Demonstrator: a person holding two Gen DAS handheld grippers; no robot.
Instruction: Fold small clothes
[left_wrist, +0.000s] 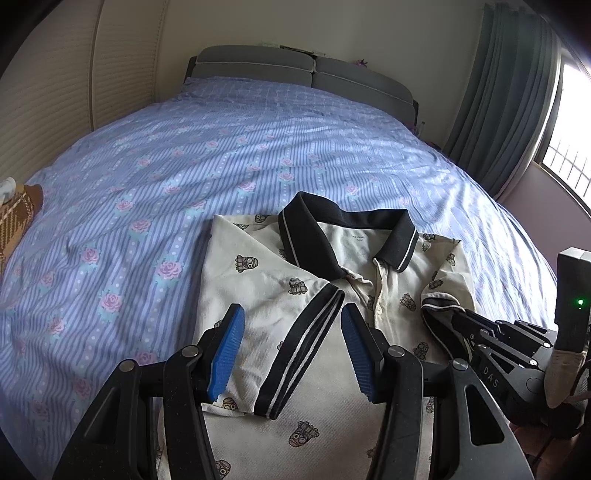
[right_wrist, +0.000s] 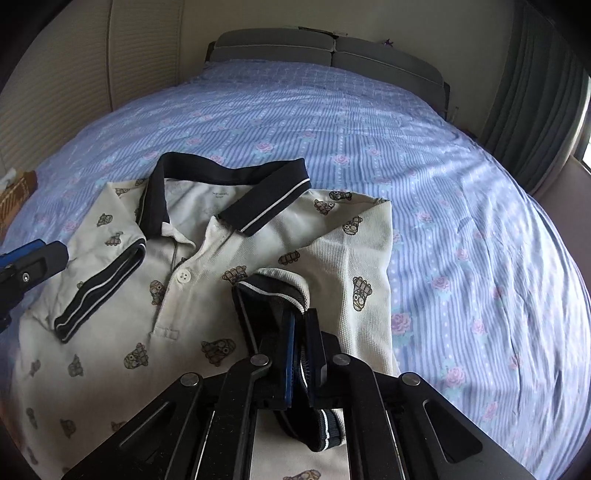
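So far the fold looks partly done. One polo shirt, cream with small printed figures and a dark collar, lies face up on the bed, near its foot edge, buttons showing. Its left sleeve is already turned in across the chest, the dark striped cuff lying diagonally on the front. The right sleeve is in hand: the right tool is clamped tight on its dark cuff, with the fabric pinched between the blue pads, and the sleeve is lifted slightly off the body of the shirt. The left tool stands with its jaws apart, hovering over the folded left sleeve and gripping nothing.

What is left, as I judge it: laying the right sleeve flat across the front, then folding the body up from the hem toward the collar.

By count: one shirt, two sleeves, one collar, two tools, one bed. Some brown checked cloth sits at the bed's far left edge; what it is I cannot tell.
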